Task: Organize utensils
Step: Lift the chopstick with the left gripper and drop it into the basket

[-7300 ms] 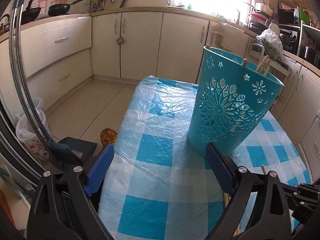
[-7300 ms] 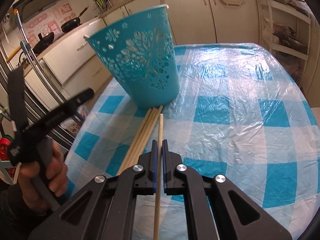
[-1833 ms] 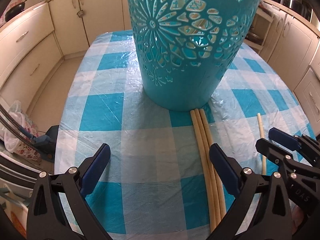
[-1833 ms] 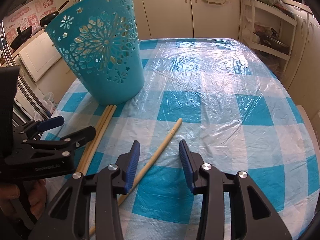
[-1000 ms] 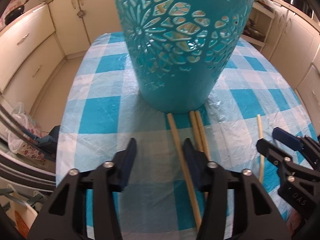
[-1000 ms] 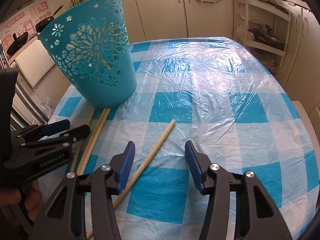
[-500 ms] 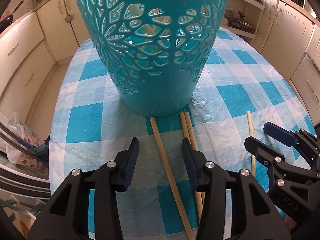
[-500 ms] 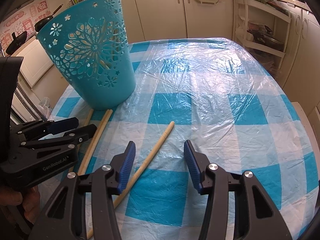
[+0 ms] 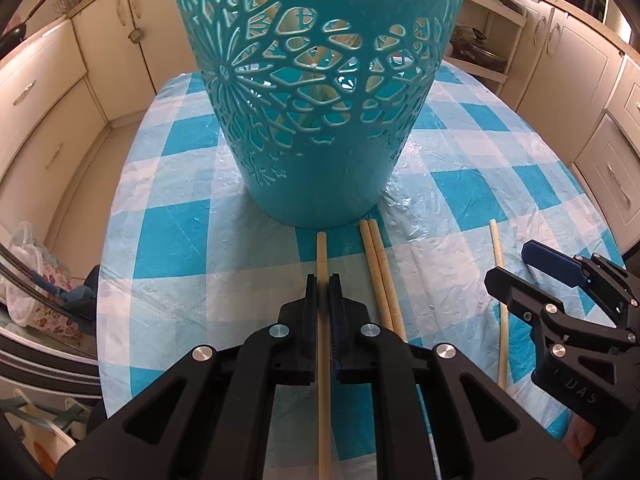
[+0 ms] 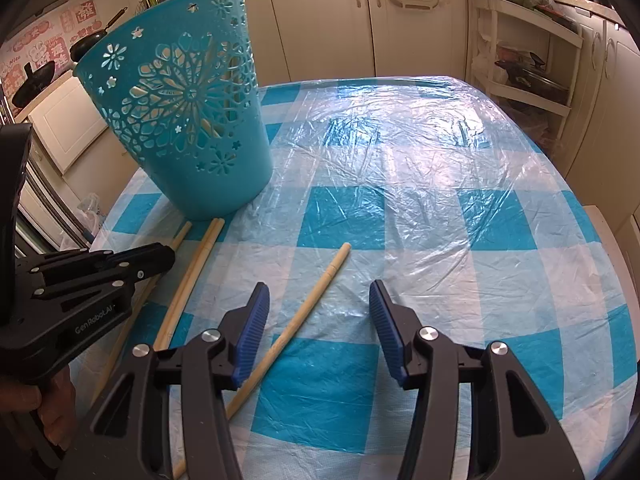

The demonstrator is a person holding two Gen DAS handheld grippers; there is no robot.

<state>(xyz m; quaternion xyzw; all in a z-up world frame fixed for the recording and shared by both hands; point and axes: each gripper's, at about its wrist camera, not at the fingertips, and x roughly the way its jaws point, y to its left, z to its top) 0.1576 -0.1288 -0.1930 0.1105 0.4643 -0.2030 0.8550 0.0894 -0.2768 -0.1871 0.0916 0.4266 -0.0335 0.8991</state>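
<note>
left tongs (image 9: 323, 288) clamp one chopstick (image 9: 322, 252); right tongs (image 10: 318, 312) hang open over another. lift level, clear of the basket (image 9: 316, 128) just ahead.

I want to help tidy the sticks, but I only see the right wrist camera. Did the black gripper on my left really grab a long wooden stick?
Observer: Yes. In the left wrist view the left gripper is shut on one long pale wooden stick, which is pinched between its two pads.
Operator: Which way does that stick point?
Observer: Straight ahead, along the gripper, towards the teal plastic cut-out basket. Its tip sticks out past the pads and lies close to the basket's foot.
</note>
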